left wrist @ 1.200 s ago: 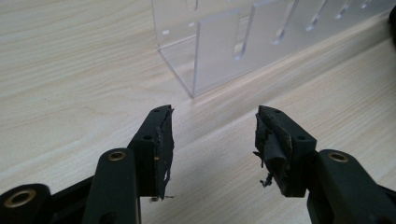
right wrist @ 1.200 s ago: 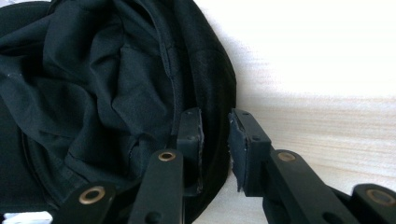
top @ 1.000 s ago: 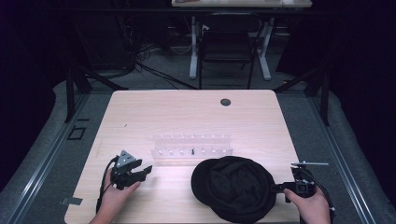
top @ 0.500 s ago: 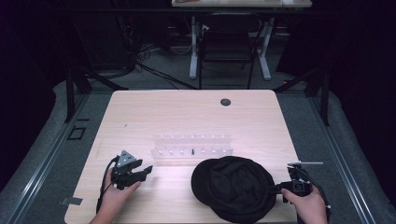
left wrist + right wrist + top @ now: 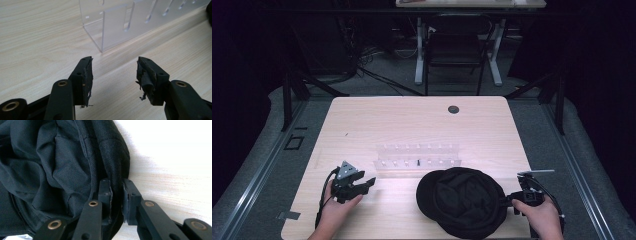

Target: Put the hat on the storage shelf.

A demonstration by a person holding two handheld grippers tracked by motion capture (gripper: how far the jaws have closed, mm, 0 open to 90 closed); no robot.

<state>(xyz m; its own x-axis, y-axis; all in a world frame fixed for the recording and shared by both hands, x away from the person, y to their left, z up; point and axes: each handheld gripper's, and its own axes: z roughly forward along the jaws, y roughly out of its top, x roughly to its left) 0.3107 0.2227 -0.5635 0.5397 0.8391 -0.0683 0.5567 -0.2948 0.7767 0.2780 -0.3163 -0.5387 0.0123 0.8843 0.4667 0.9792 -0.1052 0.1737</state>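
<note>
A black fabric hat [image 5: 462, 200] lies crumpled on the wooden table [image 5: 412, 120], near its front right. My right gripper [image 5: 511, 202] is at the hat's right edge. In the right gripper view the hat's [image 5: 62, 157] rim runs between my right gripper's [image 5: 116, 182] pads, which pinch it. Those jaws have just been opening a little, with the fabric still between them. My left gripper [image 5: 371, 182] rests near the front left, pointing right. Its jaws stand open with nothing between them in the left gripper view [image 5: 113, 62].
A clear acrylic rack [image 5: 417, 157] with slots stands mid-table, behind the hat, and its corner [image 5: 120, 22] is just ahead of my left gripper. A dark round grommet [image 5: 453, 109] sits near the table's far edge. Chairs and table legs stand beyond.
The right hand has shifted a little at the hat's right edge. The left gripper has stayed still.
</note>
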